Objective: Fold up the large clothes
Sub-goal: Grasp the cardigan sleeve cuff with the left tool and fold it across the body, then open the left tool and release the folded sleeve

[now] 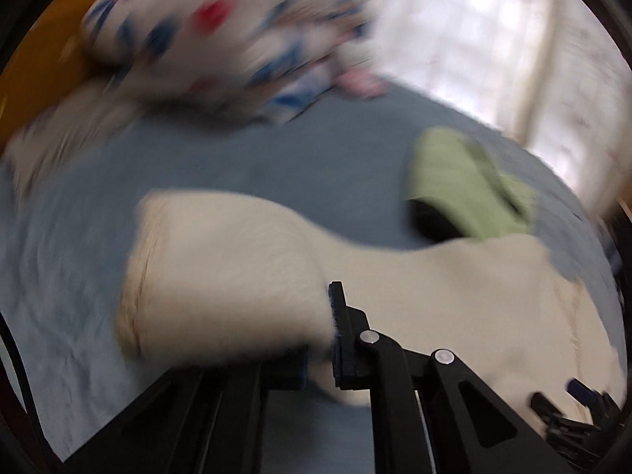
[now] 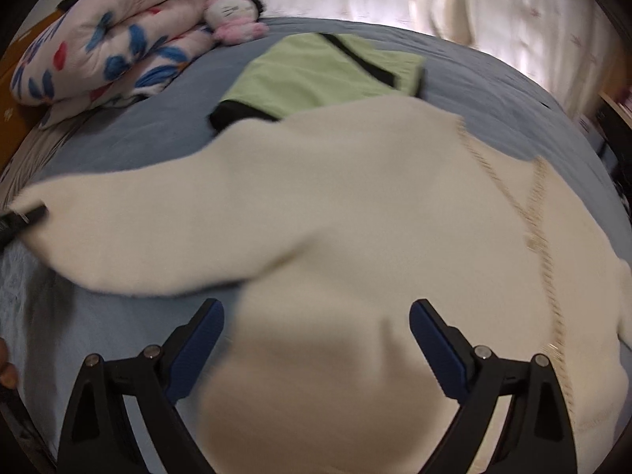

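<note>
The left claw is pinched tight on the sleeve of the cream sweater, most likely so the sleeve can be carried over onto the middle for a fold. The right claw hangs wide apart over the bottom part of the sweater and holds nothing, maybe ready to press or grab there. The sweater is soft, fuzzy and big, spread mostly flat on the blue bed with a thin gold chain on its front, and its far edge lies over a green top, with a flowery blanket and a small plush toy farther back.
</note>
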Action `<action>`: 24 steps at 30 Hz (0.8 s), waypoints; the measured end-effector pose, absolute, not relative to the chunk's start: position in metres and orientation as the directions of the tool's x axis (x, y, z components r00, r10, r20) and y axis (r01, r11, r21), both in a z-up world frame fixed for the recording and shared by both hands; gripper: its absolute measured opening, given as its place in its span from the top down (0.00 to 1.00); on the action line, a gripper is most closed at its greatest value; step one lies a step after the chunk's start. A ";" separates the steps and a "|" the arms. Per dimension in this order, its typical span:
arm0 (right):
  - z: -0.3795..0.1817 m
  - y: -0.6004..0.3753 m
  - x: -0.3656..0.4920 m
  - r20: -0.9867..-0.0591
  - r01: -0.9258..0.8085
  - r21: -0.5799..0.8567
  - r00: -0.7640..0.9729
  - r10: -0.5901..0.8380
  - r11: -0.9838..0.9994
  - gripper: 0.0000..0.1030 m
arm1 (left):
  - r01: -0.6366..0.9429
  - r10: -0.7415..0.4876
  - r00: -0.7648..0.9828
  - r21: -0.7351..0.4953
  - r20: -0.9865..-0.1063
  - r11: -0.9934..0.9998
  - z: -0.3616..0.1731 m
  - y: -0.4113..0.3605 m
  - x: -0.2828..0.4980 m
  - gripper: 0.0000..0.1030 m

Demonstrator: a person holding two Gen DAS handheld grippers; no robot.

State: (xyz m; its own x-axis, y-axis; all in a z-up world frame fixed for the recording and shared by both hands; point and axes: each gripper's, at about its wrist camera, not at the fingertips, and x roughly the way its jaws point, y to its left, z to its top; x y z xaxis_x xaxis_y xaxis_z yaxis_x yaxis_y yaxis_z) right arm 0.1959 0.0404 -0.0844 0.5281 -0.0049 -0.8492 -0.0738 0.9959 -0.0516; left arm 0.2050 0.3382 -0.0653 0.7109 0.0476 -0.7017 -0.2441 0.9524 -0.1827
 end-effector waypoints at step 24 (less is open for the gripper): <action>-0.075 -0.165 0.120 -0.830 0.184 0.074 0.556 -0.042 0.980 0.07 | 0.225 -0.397 0.435 -0.330 -0.808 0.917 -0.104 0.069 0.186 0.41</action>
